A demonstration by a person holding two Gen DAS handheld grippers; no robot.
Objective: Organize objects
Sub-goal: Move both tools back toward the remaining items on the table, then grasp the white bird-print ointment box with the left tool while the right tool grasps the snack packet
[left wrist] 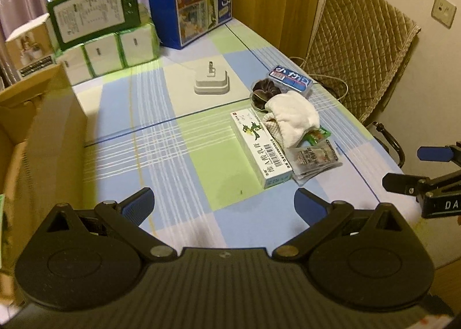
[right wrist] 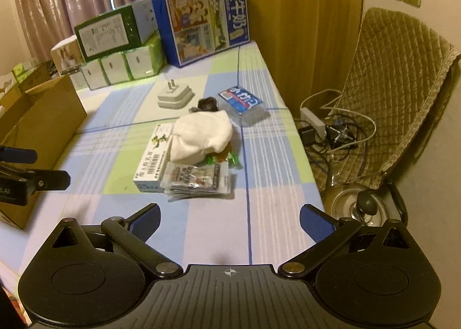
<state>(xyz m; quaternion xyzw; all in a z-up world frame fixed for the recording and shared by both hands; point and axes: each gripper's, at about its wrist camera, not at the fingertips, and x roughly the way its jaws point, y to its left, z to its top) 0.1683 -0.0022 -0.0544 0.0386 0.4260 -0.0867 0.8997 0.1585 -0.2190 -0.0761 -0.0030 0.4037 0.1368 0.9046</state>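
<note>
Both spread wide and empty over the checked cloth table [left wrist: 178, 156]: left gripper [left wrist: 223, 205], right gripper [right wrist: 229, 218]. Near the right edge, clustered: rectangular ointment carton [left wrist: 260, 146], soft white cloth [right wrist: 200, 134], glossy sachets [right wrist: 198, 178].

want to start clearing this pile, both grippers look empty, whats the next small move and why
Probably ease the right gripper forward and down to the stack of clear packets. Both grippers are open and hold nothing, and the packets lie nearest it at the pile's front edge, uncovered, while the white cloth partly overlaps the long carton.
</note>
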